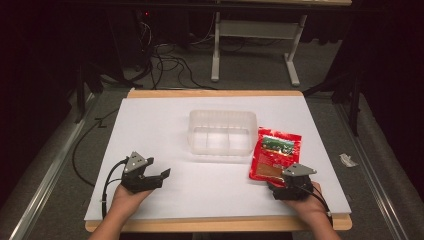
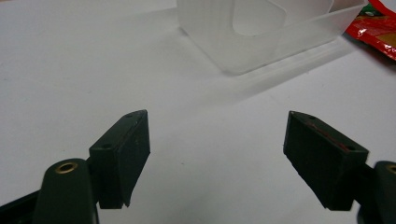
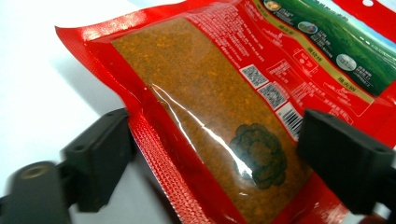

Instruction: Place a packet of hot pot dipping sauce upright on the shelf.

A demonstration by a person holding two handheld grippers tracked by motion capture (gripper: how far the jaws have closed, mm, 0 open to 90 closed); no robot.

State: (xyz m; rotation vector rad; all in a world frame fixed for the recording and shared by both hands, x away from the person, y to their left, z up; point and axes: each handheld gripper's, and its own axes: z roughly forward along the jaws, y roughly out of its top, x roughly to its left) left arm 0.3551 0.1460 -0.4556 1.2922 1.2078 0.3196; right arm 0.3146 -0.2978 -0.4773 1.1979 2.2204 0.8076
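White bench (image 1: 165,200) throughout. Left tool (image 1: 159,176) rests at the near-left, jaws wide, holding nothing. Clear plastic tub (image 1: 220,131) sits mid-bench. Red pouch (image 1: 275,154) lies flat just right of it; likely light, floppy, slick film, so its crimped near edge looks the best hold. Right tool (image 3: 212,158) spread wide, 2 jaws astride that near end, not gripping.
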